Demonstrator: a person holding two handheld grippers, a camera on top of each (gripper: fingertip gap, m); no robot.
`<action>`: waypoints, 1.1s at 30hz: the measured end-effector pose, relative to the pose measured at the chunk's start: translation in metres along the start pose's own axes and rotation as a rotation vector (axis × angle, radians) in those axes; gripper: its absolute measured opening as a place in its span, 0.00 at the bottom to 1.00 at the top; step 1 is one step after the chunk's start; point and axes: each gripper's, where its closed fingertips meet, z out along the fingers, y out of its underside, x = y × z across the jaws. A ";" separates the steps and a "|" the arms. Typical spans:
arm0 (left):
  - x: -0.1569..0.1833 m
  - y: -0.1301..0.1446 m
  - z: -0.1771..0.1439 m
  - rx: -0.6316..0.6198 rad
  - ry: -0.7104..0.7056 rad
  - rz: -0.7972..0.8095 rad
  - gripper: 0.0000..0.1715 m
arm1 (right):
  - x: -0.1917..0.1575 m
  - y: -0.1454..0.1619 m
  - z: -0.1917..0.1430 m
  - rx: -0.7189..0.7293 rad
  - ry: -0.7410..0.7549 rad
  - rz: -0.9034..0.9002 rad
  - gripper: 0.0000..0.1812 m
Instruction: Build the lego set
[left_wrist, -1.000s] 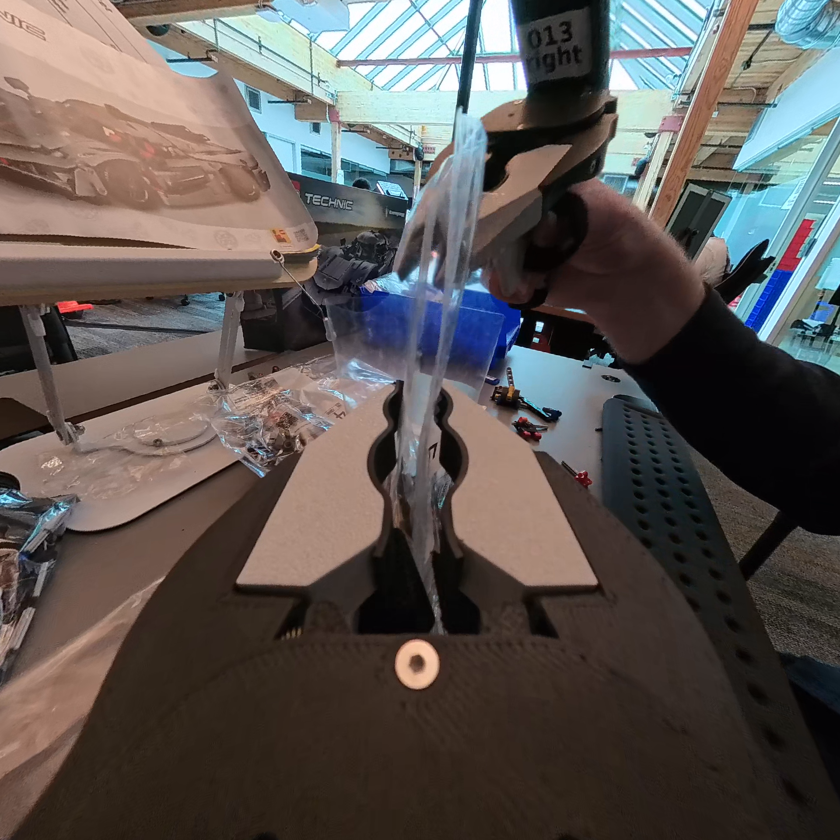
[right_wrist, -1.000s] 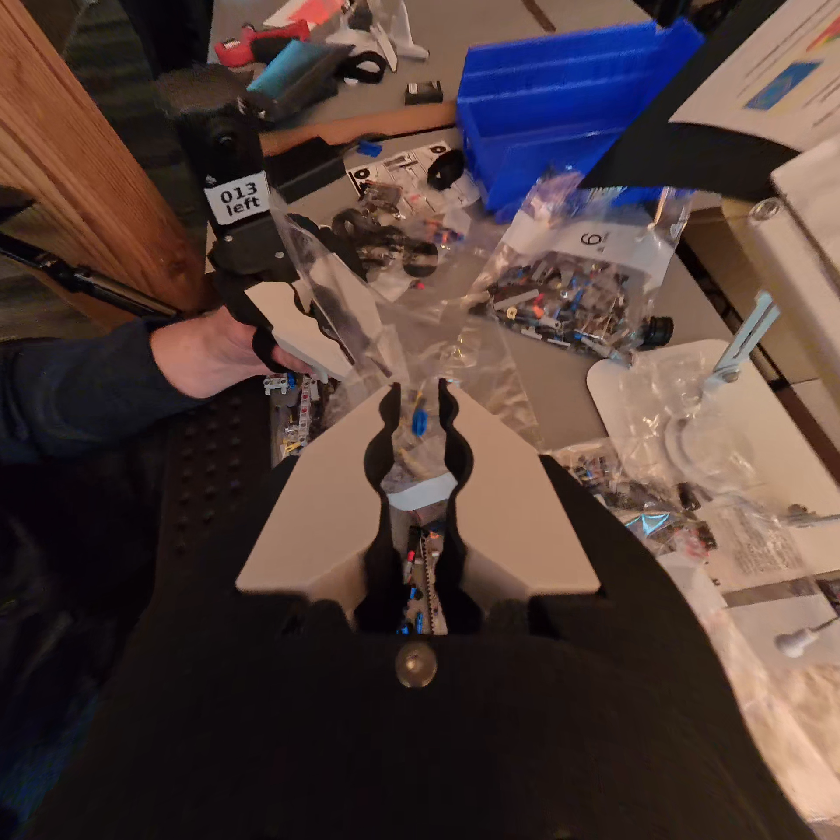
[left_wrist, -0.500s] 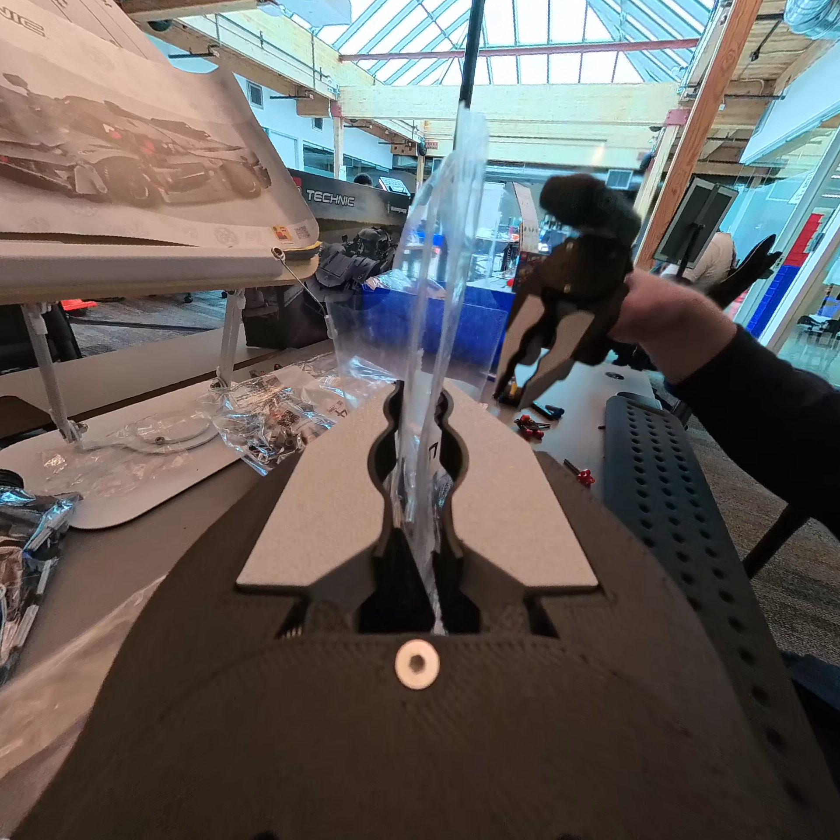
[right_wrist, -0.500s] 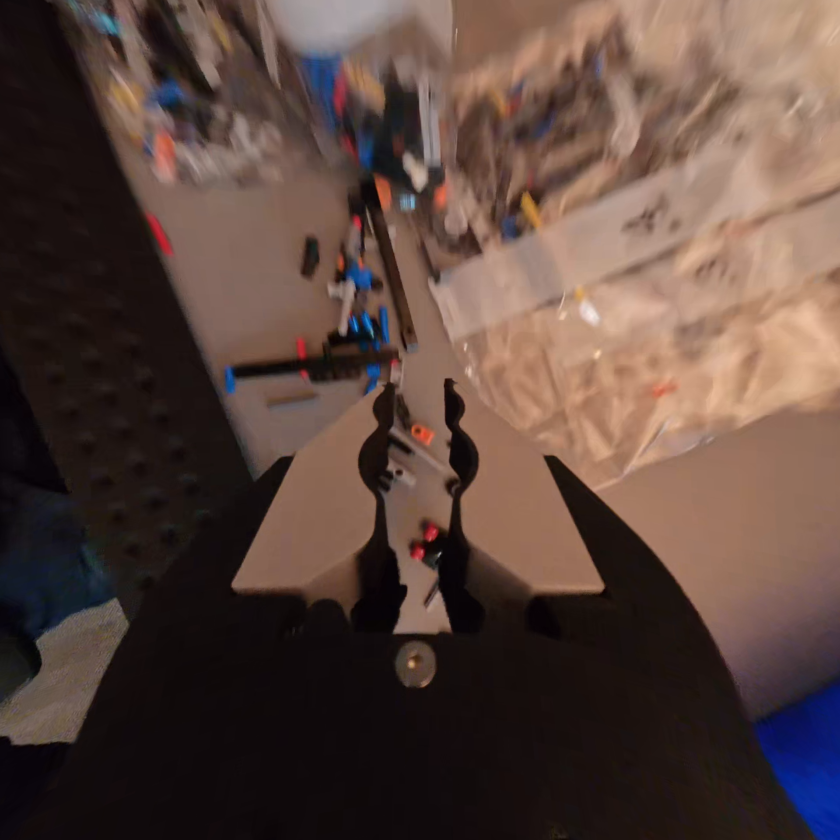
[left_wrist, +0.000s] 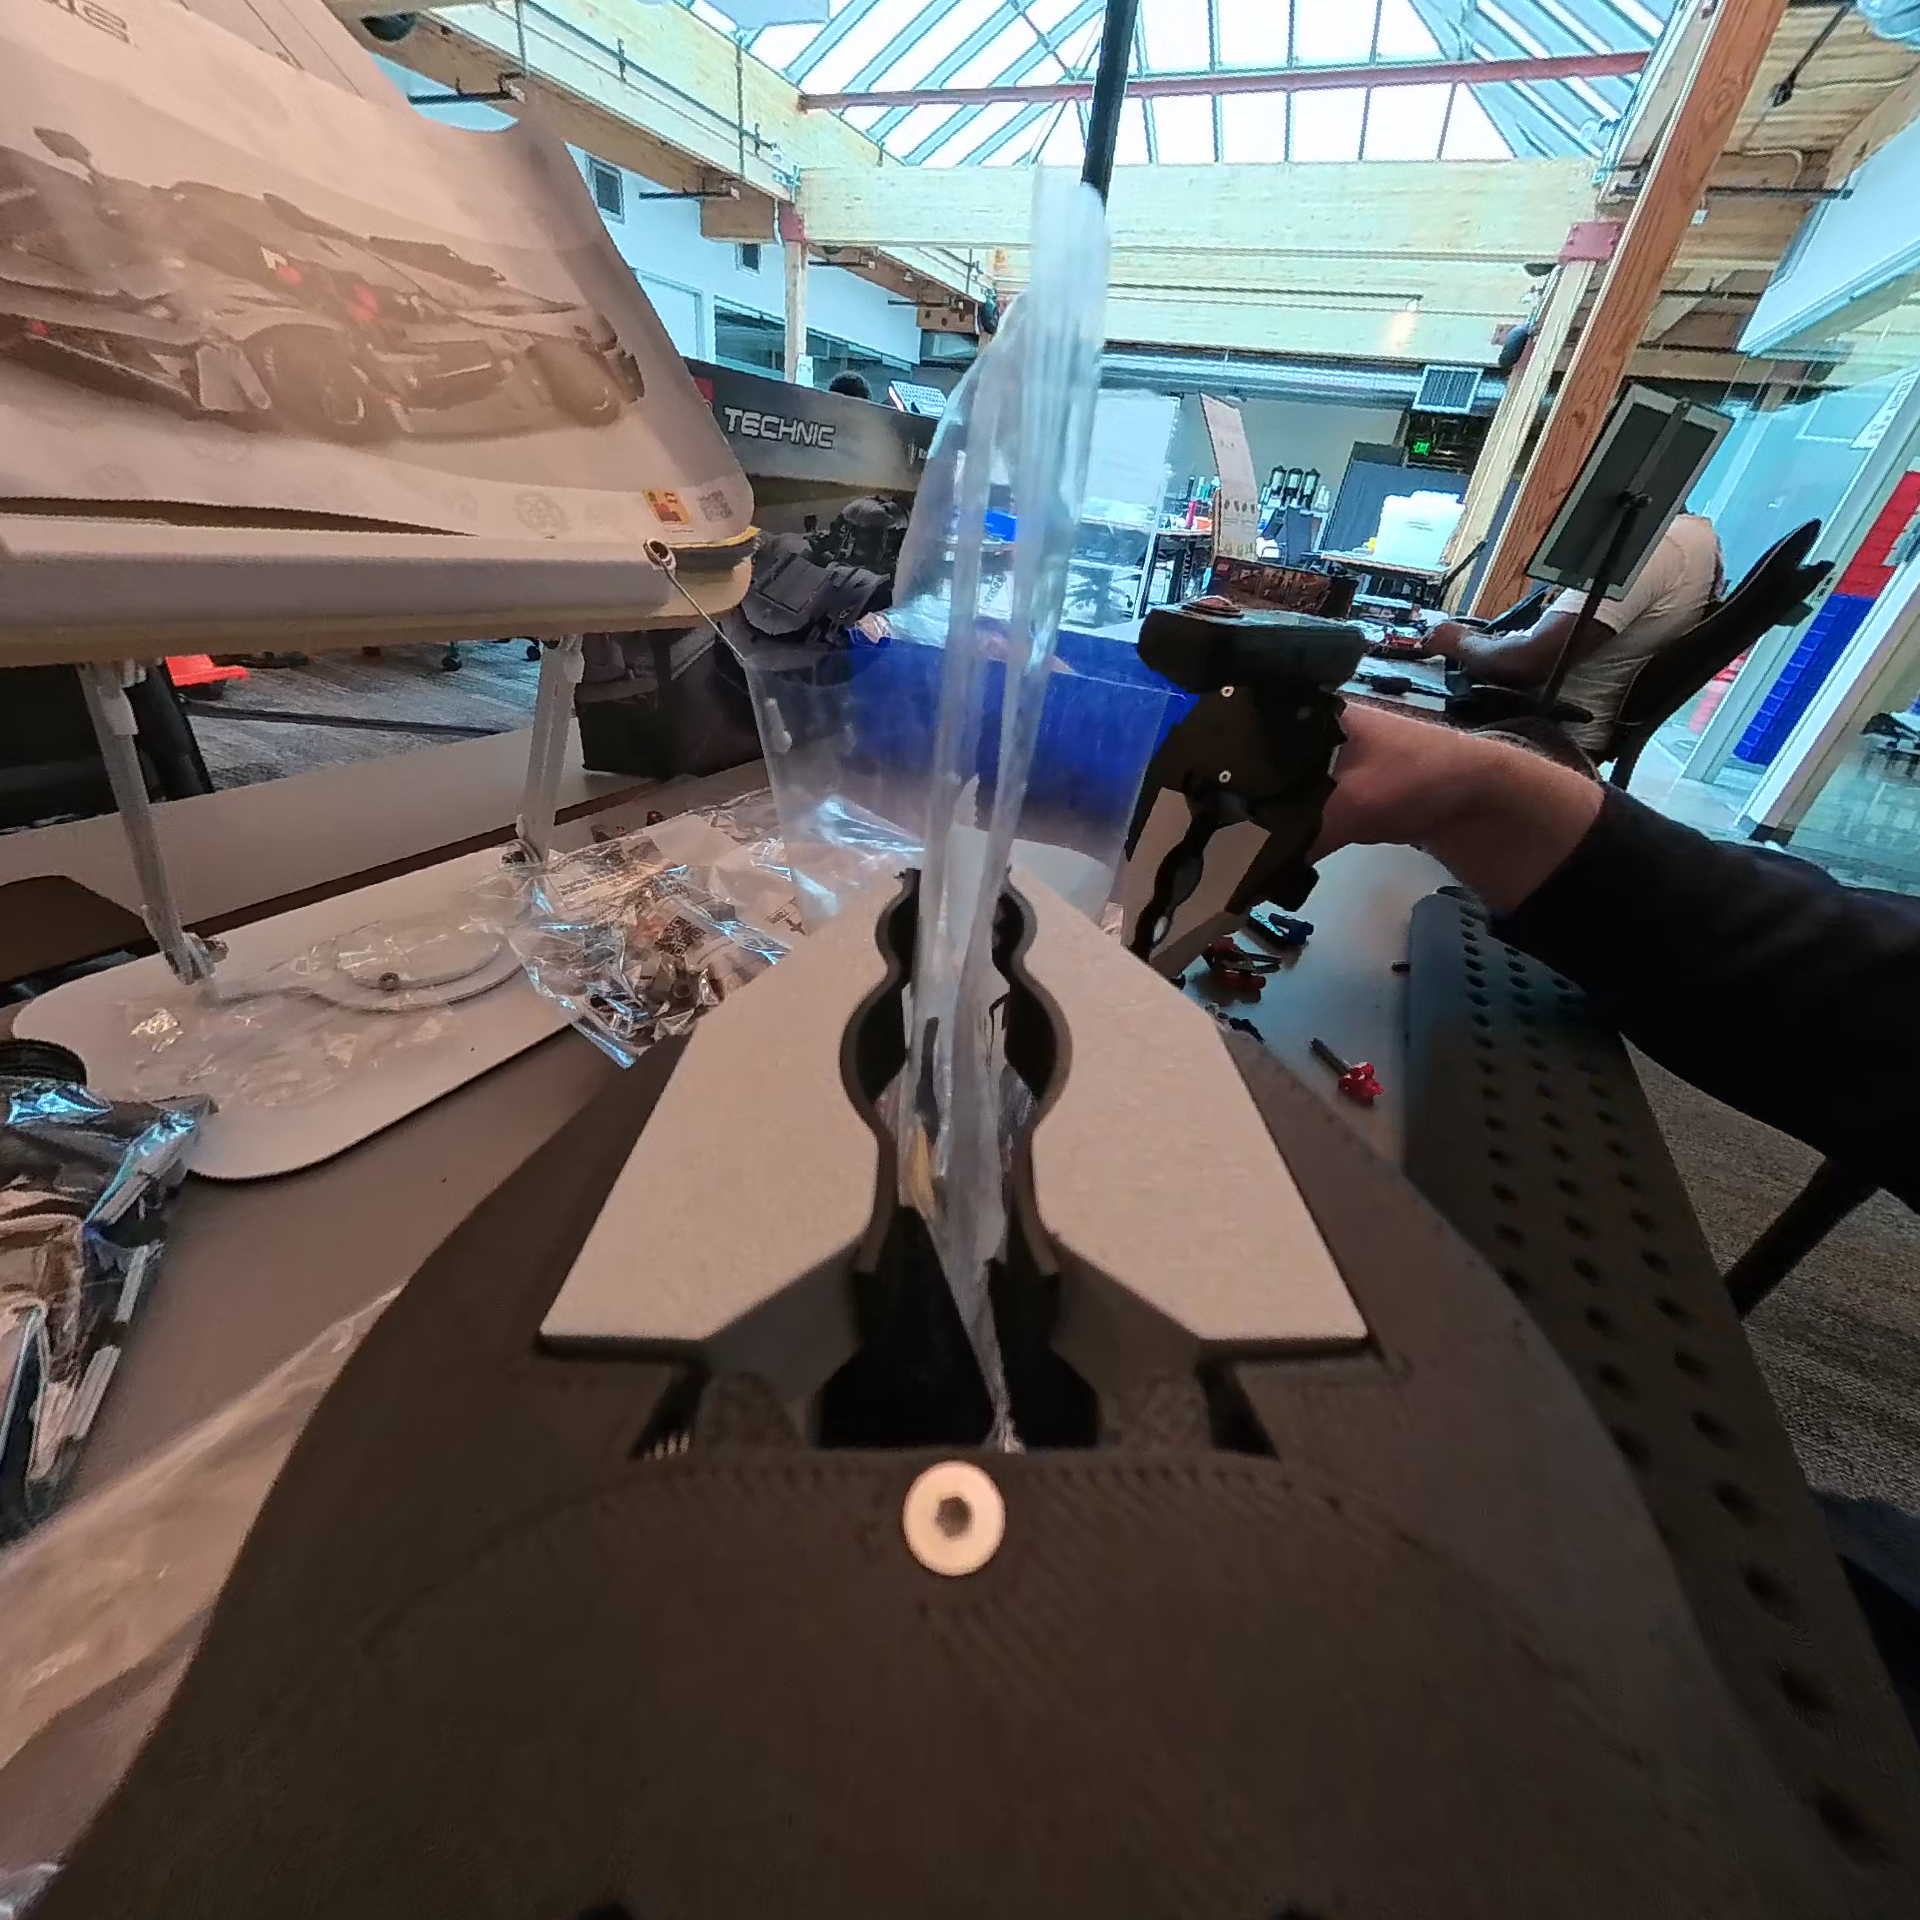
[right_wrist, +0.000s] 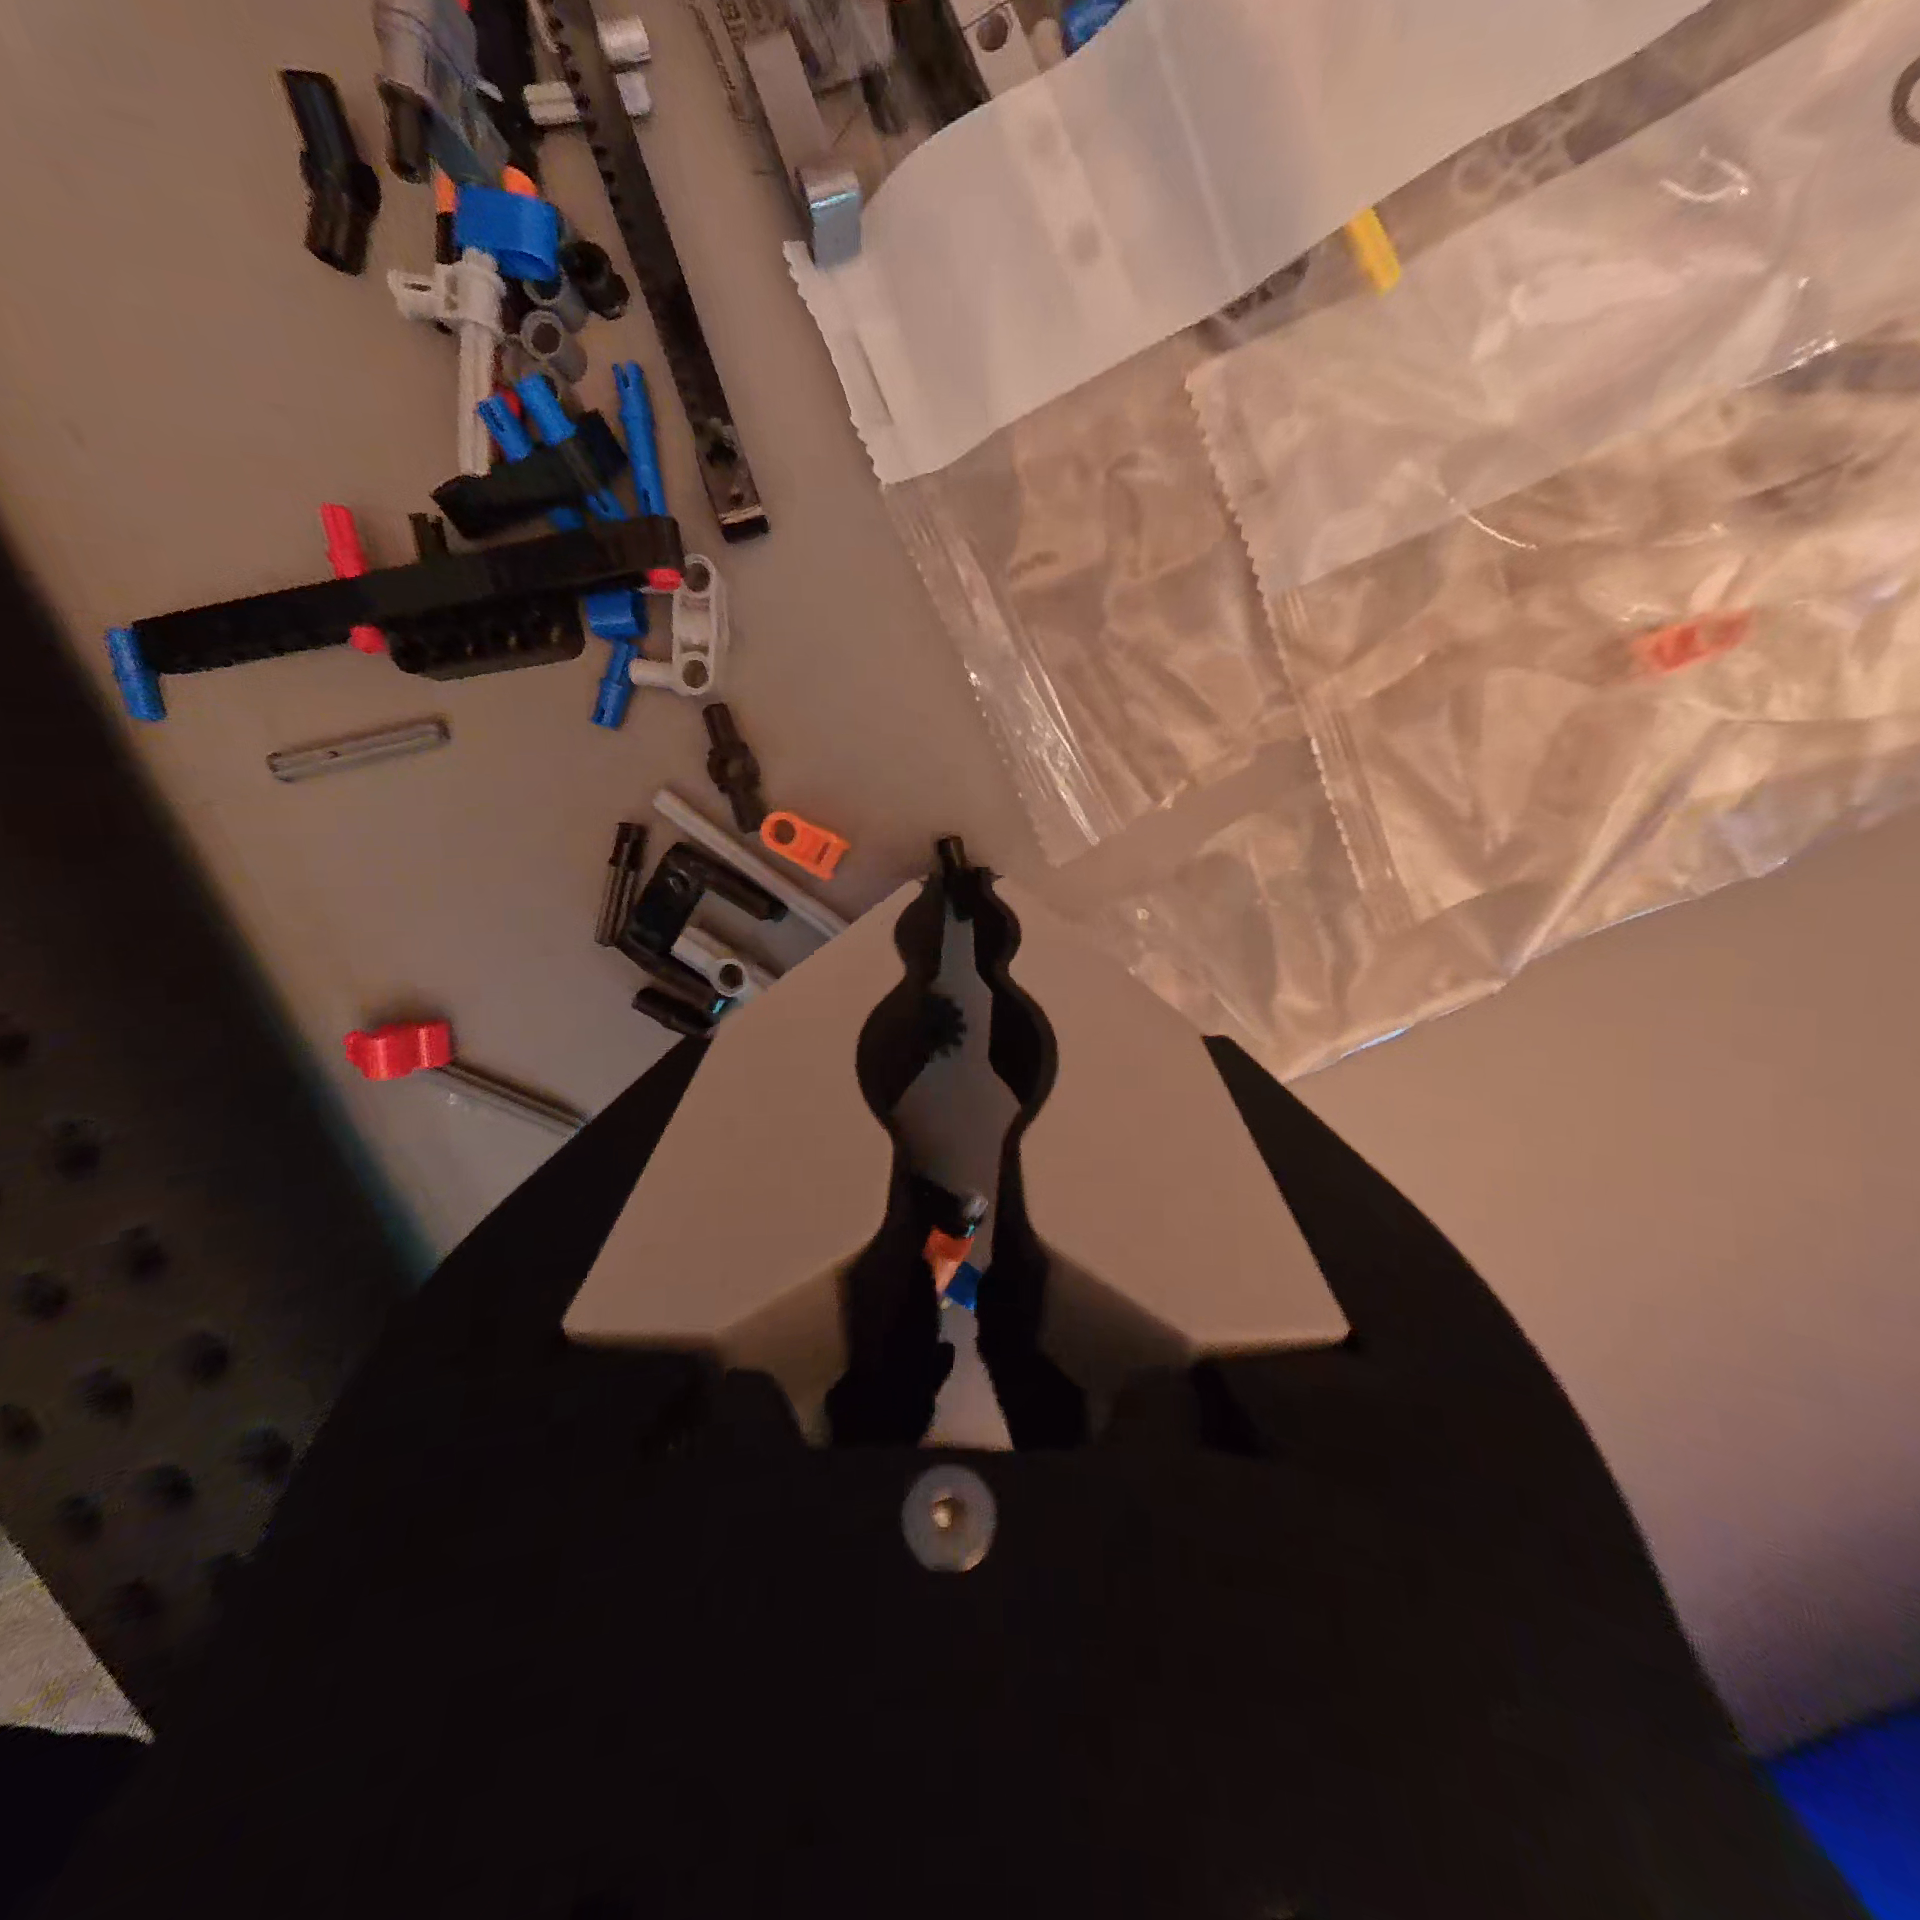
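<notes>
Right gripper (right_wrist: 961, 894) has left the bag (left_wrist: 997, 644), now nipping a black pin (right_wrist: 954, 868); left gripper (left_wrist: 956, 925) stays clamped on bag.

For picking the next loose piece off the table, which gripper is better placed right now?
Right. The right gripper points down at the table, its tips at a small black pin among loose pieces, though whether it grips the pin is unclear. The left gripper is shut on an upright clear plastic bag.
</notes>
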 end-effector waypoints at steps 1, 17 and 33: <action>0.000 0.000 0.000 0.000 0.001 0.002 0.07 | -0.002 -0.002 -0.001 0.006 -0.015 -0.005 0.01; 0.002 0.000 0.000 -0.001 0.010 0.003 0.07 | -0.046 -0.230 -0.111 0.586 -0.019 -0.178 0.01; 0.005 0.000 0.002 -0.006 0.027 0.004 0.07 | -0.031 -0.175 -0.087 0.475 -0.035 -0.049 0.06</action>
